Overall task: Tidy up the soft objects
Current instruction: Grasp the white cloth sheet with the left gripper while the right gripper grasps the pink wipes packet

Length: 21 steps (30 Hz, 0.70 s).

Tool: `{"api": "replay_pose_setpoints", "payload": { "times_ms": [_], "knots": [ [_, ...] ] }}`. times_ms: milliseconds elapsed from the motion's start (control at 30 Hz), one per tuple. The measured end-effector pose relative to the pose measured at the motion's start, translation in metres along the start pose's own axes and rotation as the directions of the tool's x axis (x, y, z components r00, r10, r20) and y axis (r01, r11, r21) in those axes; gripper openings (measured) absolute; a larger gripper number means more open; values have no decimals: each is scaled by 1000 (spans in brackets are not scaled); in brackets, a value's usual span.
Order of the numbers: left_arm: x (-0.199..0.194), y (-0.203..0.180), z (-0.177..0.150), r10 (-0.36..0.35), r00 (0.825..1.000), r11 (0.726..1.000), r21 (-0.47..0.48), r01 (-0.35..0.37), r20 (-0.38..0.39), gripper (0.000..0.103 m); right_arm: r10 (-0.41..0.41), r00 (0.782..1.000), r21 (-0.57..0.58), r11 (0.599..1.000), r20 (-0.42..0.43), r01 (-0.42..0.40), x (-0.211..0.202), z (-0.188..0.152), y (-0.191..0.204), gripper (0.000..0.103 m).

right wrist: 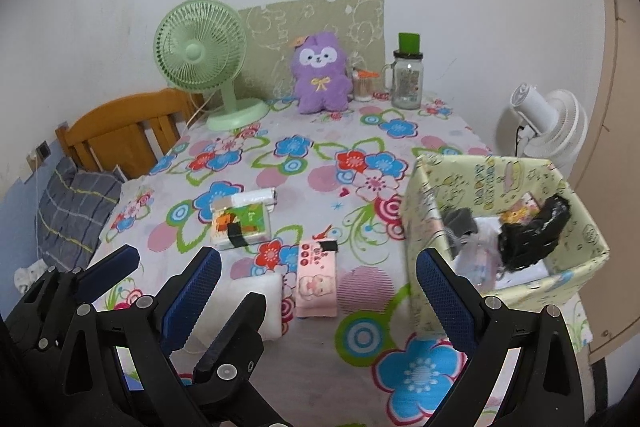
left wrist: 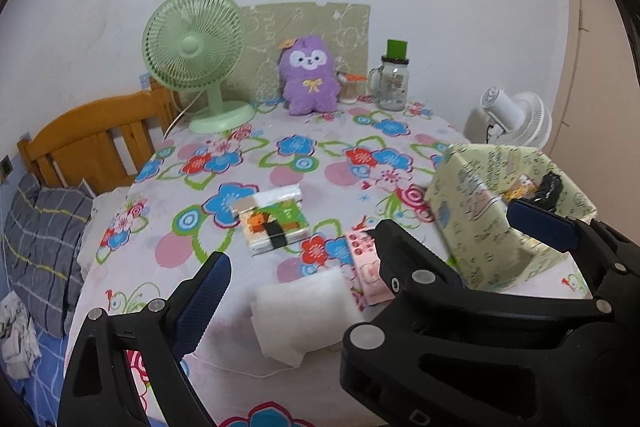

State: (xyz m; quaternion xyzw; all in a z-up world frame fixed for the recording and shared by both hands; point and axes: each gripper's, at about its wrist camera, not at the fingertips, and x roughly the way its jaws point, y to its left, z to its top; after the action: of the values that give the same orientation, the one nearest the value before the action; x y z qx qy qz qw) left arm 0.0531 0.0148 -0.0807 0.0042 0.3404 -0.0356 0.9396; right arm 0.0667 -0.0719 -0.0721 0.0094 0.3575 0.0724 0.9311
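White pad (left wrist: 304, 311) on table btwn spread left gripper (left wrist: 296, 287); right gripper (right wrist: 318, 291) spread too.

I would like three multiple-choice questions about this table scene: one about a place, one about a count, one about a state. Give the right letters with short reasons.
1. Where is the purple plush toy?
A. inside the box
B. at the far edge of the flowered table, between the green desk fan and the glass mug jar with a green top
C. on the bed

2. How many packets lie on the table outside the pale green paper-covered box?
A. one
B. three
C. five

3. How is the right gripper?
A. shut on a packet
B. shut on nothing
C. open

Answers: 1 B, it sits against the wall between them. 2 B: the green-printed tissue packet, the pink packet, the plain white packet. 3 C, its blue pads stand far apart with nothing between.
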Motion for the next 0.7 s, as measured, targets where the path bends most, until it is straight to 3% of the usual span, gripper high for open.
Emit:
{"api": "replay_pose_setpoints", "payload": {
  "times_ms": [367,700],
  "knots": [
    [35,19,-16,-16,997,999,-43,12,-80,96,-42,998,-70,997,-43,39,38,-9,14,99],
    [67,33,-26,-24,988,996,-86,11,-151,95,-21,992,-77,997,-127,12,75,-17,21,99]
  ]
}}
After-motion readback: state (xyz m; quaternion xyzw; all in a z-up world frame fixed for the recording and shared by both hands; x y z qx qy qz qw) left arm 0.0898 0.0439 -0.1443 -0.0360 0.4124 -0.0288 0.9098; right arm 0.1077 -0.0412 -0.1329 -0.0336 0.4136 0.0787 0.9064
